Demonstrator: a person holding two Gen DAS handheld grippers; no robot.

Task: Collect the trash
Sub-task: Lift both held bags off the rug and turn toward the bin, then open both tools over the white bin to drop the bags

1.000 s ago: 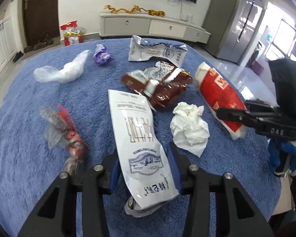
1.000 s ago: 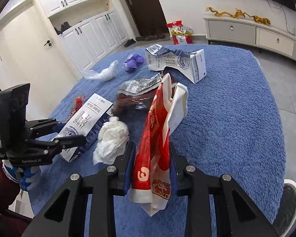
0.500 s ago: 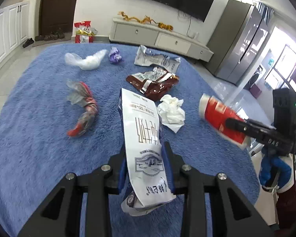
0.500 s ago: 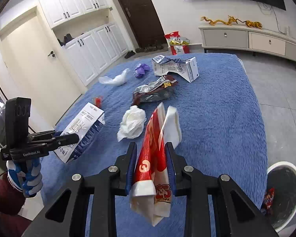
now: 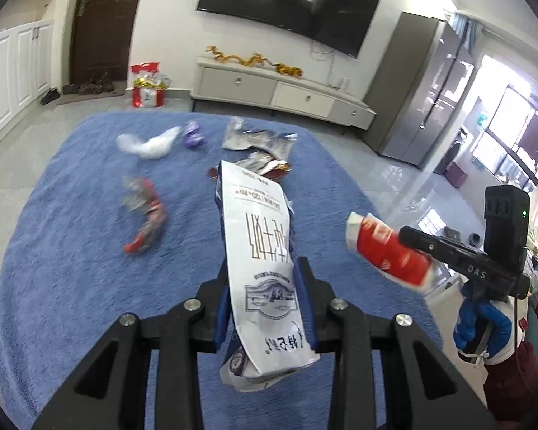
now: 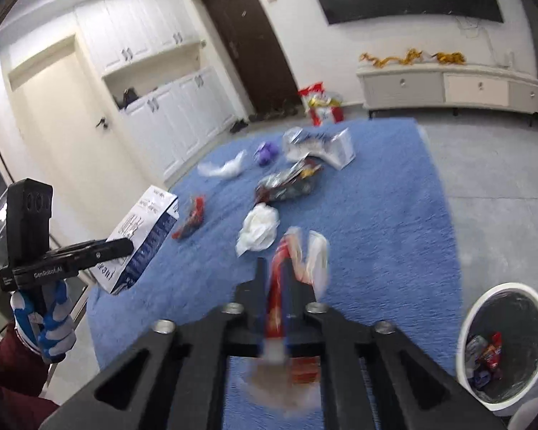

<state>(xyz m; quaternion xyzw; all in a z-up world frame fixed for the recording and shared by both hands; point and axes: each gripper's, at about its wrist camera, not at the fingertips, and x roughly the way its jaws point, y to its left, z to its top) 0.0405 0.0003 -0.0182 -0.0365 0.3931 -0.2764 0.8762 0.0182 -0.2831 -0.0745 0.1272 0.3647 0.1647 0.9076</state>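
Left wrist view: looking down along the left gripper (image 5: 263, 268), jaws narrow and clamping a white carton (image 5: 258, 236) at centre frame, having just been closing on it. Showing large black Chinese characters upside down on the carton's face, a blue crest emblem below them, and smaller print too fine to read. Running lengthwise up the frame, crumpled end at the bottom centre, far end pointing at the upper middle and leaning slightly left. Hanging clear above a blue rug (image 5: 71, 251).

At right of that frame, showing the right gripper (image 5: 412, 236) lettered "DAS", gripped by a hand (image 5: 480, 326) in a blue and white glove. Clamping a red and white wrapper (image 5: 387, 254) slanting from upper left to lower right.

Right wrist view: jaws pressed flat on the wrapper (image 6: 276, 308) at lower centre, having just been closing on it. Running lengthwise up the frame along the fingers, print blurred beyond reading. At left, reading "GenRobot.AI" on the left gripper (image 6: 118, 247), with the carton (image 6: 143, 229) tilting toward the upper right.

Lying on the rug: a crumpled tissue (image 6: 258, 225), a brown foil wrapper (image 6: 287, 186), a twisted red wrapper (image 5: 147, 222), a clear bag (image 5: 147, 145). Standing at lower right, a white-rimmed bin (image 6: 466, 326) holding wrappers.
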